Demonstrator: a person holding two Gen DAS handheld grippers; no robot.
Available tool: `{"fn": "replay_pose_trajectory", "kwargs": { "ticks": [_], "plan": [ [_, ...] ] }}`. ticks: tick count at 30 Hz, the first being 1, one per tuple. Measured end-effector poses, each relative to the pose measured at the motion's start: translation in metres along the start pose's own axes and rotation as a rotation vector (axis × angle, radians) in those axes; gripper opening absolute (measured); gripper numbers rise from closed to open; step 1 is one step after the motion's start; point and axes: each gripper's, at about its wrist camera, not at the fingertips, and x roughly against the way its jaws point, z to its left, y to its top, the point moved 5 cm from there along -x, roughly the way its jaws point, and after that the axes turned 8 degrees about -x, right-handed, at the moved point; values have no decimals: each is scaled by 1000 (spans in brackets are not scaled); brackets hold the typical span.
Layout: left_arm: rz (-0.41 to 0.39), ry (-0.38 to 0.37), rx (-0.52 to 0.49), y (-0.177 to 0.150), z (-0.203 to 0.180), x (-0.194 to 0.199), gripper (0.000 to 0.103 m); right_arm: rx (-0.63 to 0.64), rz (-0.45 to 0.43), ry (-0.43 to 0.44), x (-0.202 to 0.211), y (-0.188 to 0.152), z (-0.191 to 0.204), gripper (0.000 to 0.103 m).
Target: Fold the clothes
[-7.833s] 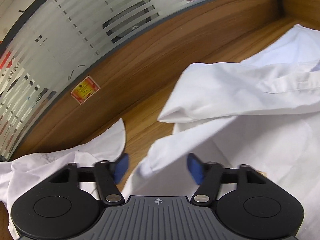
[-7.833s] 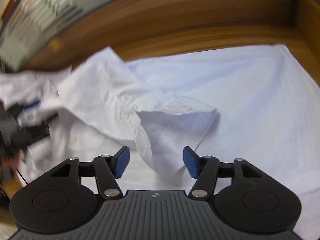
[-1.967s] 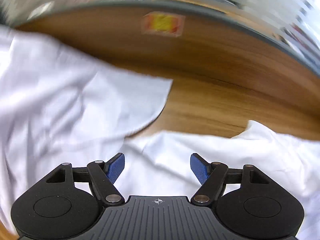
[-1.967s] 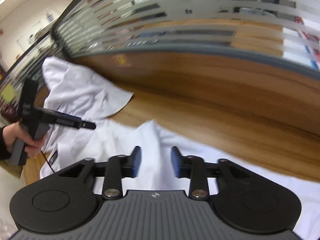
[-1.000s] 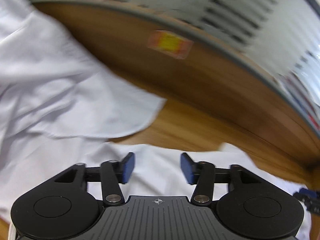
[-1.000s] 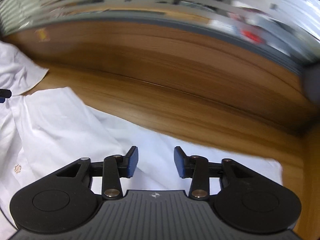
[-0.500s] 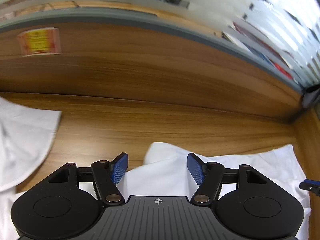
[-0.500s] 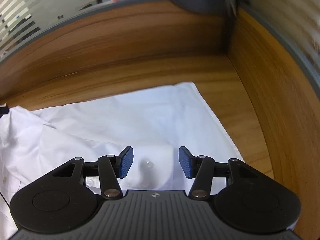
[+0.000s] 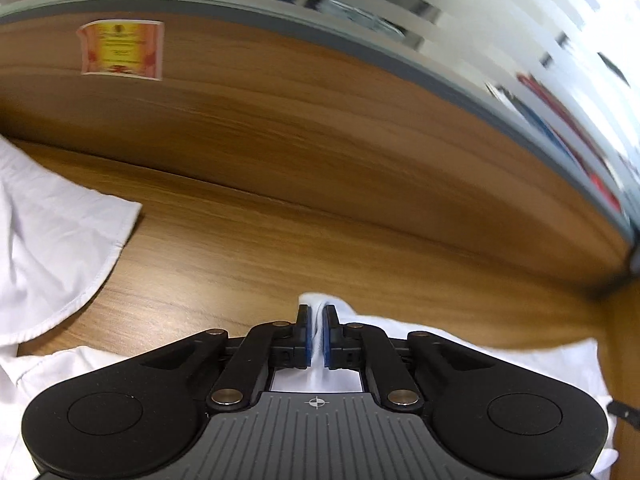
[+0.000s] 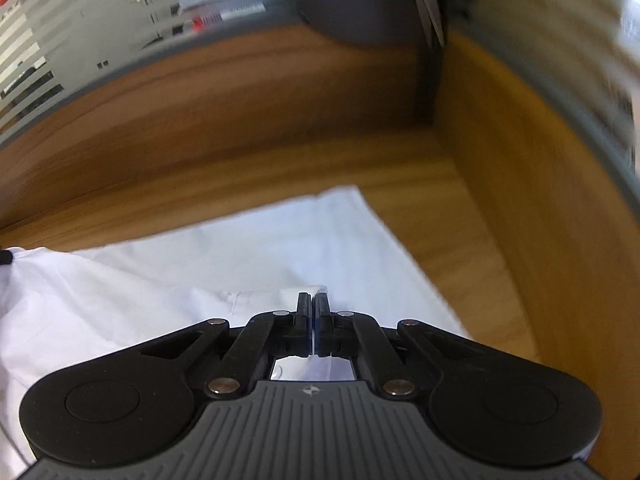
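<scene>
Both grippers pinching white shirt on wooden desk.
Left gripper (image 9: 316, 330) clamps a raised fold of the shirt (image 9: 500, 354); right gripper (image 10: 313, 326) clamps its cuffed edge, likely to carry a fold. Beyond the shirt, left view alone shows a sticker (image 9: 122, 49); right view, the desk corner (image 10: 430, 120).

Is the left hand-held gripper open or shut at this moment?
Shut on the white shirt. The left hand-held gripper has its blue pads nearly together, with a fold of white cloth pinched between them.
</scene>
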Motion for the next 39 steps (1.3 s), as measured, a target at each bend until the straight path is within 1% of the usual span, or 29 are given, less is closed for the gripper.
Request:
{"fn": "replay_pose_trajectory", "kwargs": {
  "ticks": [4, 8, 12, 14, 15, 16, 17, 19, 22, 25, 27, 30, 32, 34, 35, 37, 39],
  "plan": [
    [-30, 17, 96, 2, 10, 2, 5, 59, -28, -31, -12, 23, 9, 1],
    [-60, 33, 95, 1, 12, 12, 5, 94, -33, -50, -33, 41, 15, 1],
    [-90, 49, 91, -1, 13, 23, 6, 150, 7, -91, -57, 47, 19, 2],
    [-105, 57, 89, -2, 14, 28, 13, 175, 17, -105, -61, 45, 19, 3],
    [-119, 67, 78, -6, 14, 37, 20, 186, 18, -111, -63, 44, 20, 4],
    [-135, 78, 65, -10, 14, 48, 25, 192, 9, -113, -62, 44, 20, 12],
    [-150, 90, 52, -15, 15, 58, 27, 192, -5, -113, -57, 45, 21, 26],
    [-174, 127, 11, -21, 21, 75, 28, 189, -30, -106, -45, 45, 22, 39],
    [-191, 215, -38, -41, 34, 98, 28, 179, -57, -63, -23, 43, 27, 42],
    [-179, 317, -58, -60, 55, 111, 29, 175, -62, -24, -5, 39, 33, 54],
    [-155, 357, -27, -69, 74, 114, 29, 178, -55, -7, 1, 35, 38, 56],
    [-123, 391, -34, -75, 104, 118, 29, 190, -34, 7, 7, 23, 47, 60],
    [-103, 407, -86, -74, 113, 109, 29, 201, -14, 17, 6, 15, 53, 64],
    [-110, 397, -176, -70, 115, 101, 29, 209, 4, 28, 3, 9, 59, 65],
    [-114, 390, -223, -68, 116, 98, 29, 214, 11, 34, 1, 7, 62, 69],
    [-106, 382, -328, -68, 115, 86, 28, 222, 24, 46, -3, 4, 69, 73],
    [-83, 367, -403, -73, 114, 80, 28, 230, 37, 56, -8, 2, 76, 75]
  ]
}}
